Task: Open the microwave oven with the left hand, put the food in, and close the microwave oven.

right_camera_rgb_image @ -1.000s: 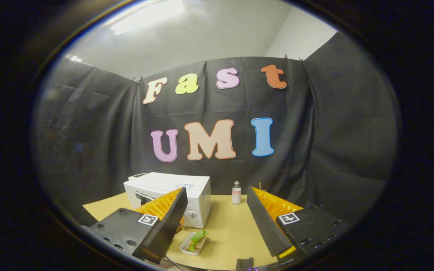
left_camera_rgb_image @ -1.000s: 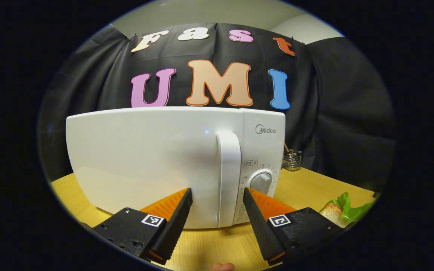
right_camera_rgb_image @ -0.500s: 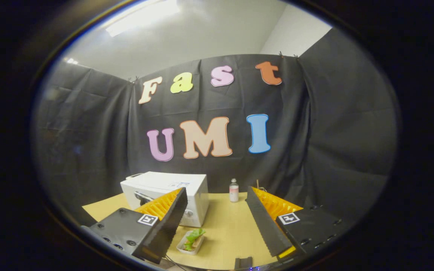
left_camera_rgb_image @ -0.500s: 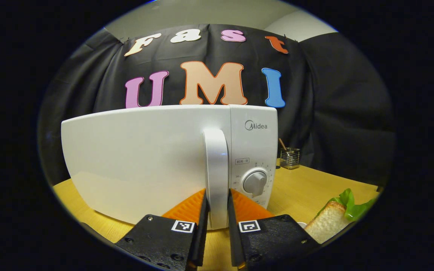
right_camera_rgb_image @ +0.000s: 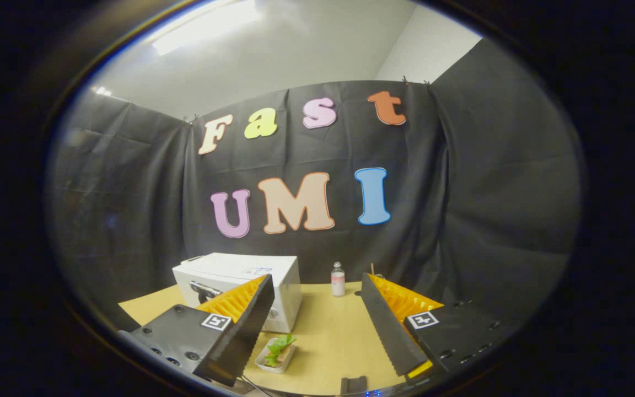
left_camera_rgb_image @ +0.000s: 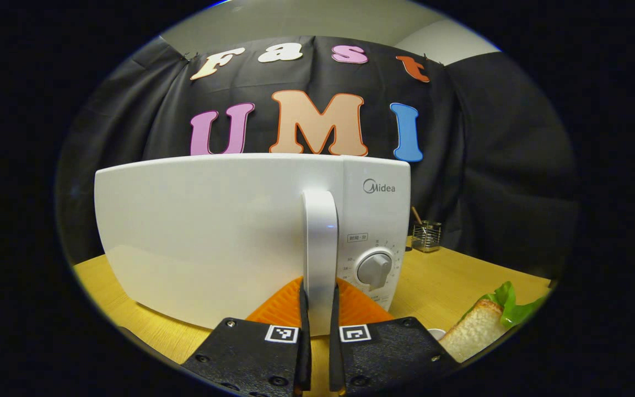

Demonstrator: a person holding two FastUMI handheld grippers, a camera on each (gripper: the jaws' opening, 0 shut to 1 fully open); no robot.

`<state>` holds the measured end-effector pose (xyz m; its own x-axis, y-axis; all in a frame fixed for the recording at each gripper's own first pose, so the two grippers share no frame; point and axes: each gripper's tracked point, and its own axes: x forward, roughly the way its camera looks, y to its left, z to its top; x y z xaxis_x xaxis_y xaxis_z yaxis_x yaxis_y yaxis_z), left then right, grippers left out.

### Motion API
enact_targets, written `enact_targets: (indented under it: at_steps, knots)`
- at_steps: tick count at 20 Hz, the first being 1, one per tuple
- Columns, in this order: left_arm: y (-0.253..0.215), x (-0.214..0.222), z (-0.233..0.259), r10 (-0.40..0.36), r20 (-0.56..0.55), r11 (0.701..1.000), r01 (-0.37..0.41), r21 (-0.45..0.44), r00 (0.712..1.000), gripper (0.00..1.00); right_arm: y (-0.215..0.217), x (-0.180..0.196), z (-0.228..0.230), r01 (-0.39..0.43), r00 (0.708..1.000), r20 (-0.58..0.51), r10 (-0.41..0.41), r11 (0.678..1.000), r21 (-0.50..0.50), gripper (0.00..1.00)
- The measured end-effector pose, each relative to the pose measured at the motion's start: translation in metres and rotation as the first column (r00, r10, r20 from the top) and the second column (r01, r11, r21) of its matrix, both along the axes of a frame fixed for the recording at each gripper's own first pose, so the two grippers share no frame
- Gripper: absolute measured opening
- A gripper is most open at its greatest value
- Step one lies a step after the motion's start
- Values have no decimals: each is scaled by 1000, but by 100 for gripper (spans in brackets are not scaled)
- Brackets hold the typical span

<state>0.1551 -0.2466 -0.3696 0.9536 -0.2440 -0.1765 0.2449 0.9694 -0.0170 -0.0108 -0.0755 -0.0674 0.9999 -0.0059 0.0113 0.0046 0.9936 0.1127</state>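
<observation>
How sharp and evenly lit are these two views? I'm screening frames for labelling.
Left gripper view: sharp, evenly lit; fisheye bows the microwave top edge; handle crisp between the left gripper fingers. Right gripper view: hazy, lower contrast, ceiling light glares at top; sandwich tray small and soft, right gripper clear.

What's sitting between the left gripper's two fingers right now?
In the left gripper view, the white microwave's upright white door handle stands between the left gripper's fingers, which press on it from both sides.
</observation>
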Motion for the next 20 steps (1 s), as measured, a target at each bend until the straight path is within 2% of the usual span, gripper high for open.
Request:
enact_targets:
  at_steps: [3,4,5,7,9,12,20]
  knots:
    - [2,-3,-2,28,-21,1000,-29,-9,999,13,-2,-1,-4,1,1000,-2,-1,1000,14,96]
    - [2,-5,-1,37,-28,999,-38,-12,999,13,-3,-1,-5,4,1000,-4,-4,1000,13,99]
    - [4,-19,-7,56,-74,998,-56,-3,996,13,-6,-1,-7,9,1000,-4,-9,1000,11,96]
    - [15,-46,10,77,-2,997,-77,-13,997,13,-9,-2,-11,14,1000,-6,-14,1000,20,99]
    - [25,-71,16,68,33,998,-68,-1,997,13,-5,-3,-13,2,1000,-5,-2,999,44,94]
    - [38,-102,18,27,6,999,-26,-42,1000,18,-3,-1,-18,-7,1000,-2,7,998,55,91]
    - [67,-140,20,-16,-38,998,13,-64,999,27,15,5,-45,-40,998,-46,43,997,61,92]
